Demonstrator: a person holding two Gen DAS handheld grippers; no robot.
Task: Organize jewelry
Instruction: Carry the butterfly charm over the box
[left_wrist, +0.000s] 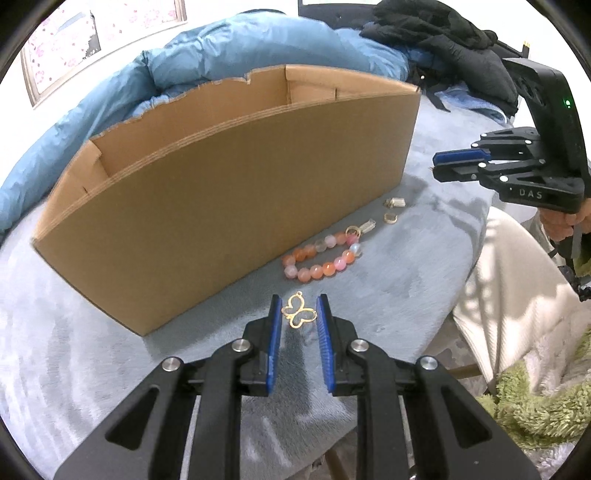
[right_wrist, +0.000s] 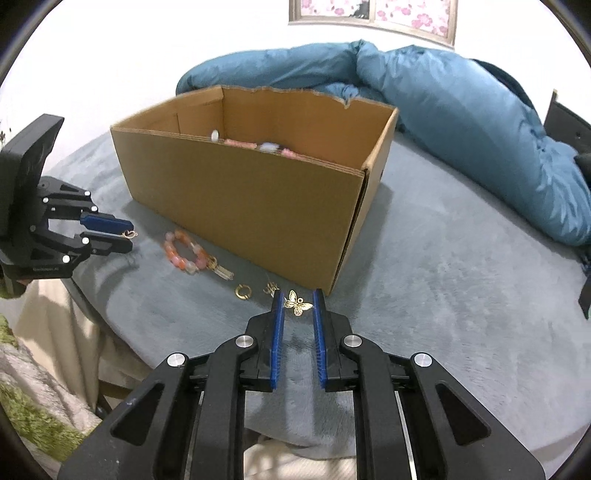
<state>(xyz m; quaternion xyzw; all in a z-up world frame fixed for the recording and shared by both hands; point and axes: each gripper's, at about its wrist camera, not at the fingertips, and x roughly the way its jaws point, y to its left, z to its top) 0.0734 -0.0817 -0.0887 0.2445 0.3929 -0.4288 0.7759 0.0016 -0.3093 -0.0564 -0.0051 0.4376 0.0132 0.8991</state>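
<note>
A cardboard box (left_wrist: 229, 177) stands on a grey plush surface; it also shows in the right wrist view (right_wrist: 258, 206) with pink beads inside. In front of it lie an orange-pink bead bracelet (left_wrist: 319, 256), small gold earrings (left_wrist: 393, 208) and two gold butterfly charms. My left gripper (left_wrist: 298, 314) is open with its fingertips on either side of one outline butterfly charm (left_wrist: 299, 313). My right gripper (right_wrist: 298, 304) is open around the other butterfly charm (right_wrist: 297, 302). The bracelet (right_wrist: 184, 251) and a gold ring (right_wrist: 242, 291) lie left of it.
A blue duvet (right_wrist: 461, 129) is piled behind the box. Black clothing (left_wrist: 443, 40) lies at the far right. The surface's edge curves off to the right (left_wrist: 461, 288), with cream fabric (left_wrist: 517, 295) and a green fuzzy blanket (left_wrist: 535, 413) below it.
</note>
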